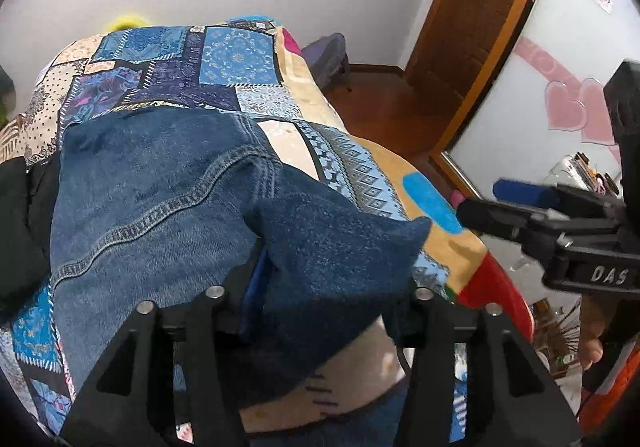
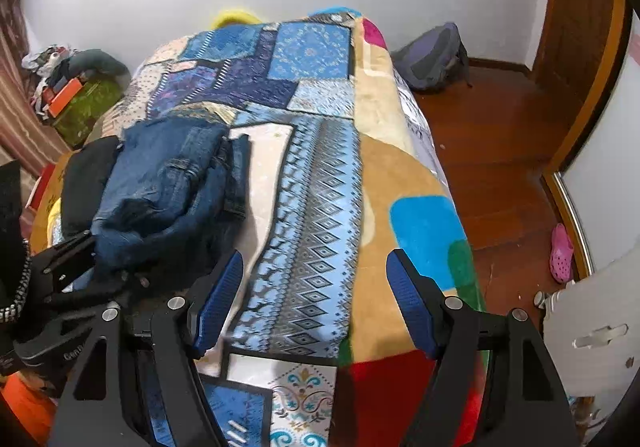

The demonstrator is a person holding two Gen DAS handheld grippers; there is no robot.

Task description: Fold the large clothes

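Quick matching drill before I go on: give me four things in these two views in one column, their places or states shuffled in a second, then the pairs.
1. jeans
2. backpack
3. pink clog
4. right tongs

A. open, nothing between the pads, over the patterned blanket
B. on the wooden floor near the mirrored door
C. bunched on the bed beside dark clothes
D. on the floor against the far wall

Pairs: 1-C, 2-D, 3-B, 4-A
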